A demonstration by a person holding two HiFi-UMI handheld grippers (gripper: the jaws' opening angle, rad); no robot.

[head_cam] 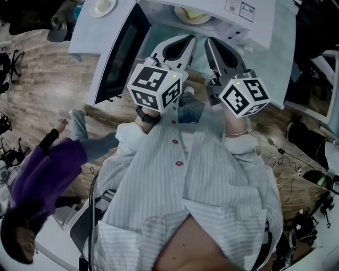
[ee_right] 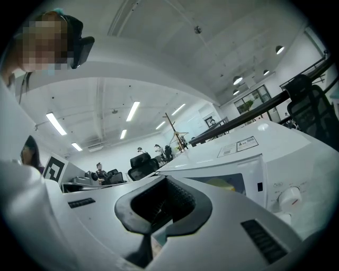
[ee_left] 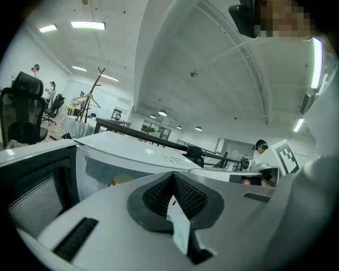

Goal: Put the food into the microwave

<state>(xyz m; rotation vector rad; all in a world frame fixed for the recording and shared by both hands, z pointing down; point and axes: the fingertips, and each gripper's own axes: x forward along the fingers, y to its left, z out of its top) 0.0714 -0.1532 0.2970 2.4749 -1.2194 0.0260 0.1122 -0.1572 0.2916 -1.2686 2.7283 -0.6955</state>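
Fingers (ee_left: pixel 153 197) of left gripper (head_cam: pixel 186 39) and right gripper (head_cam: pixel 213 42): pressed together, nothing held. Door (head_cam: pixel 119 55) stands open. A careless push with shut jaws could slam it and jolt the load. Food (head_cam: pixel 192 15) already lies inside microwave (head_cam: pixel 254 21), at table's (head_cam: pixel 86 34) near edge. Spare plate (head_cam: pixel 101 6) near left edge. Wood floor (head_cam: pixel 47 95); open office.

Side by side, left gripper (head_cam: pixel 181 46) and right gripper (head_cam: pixel 216 48), jaws together, empty.
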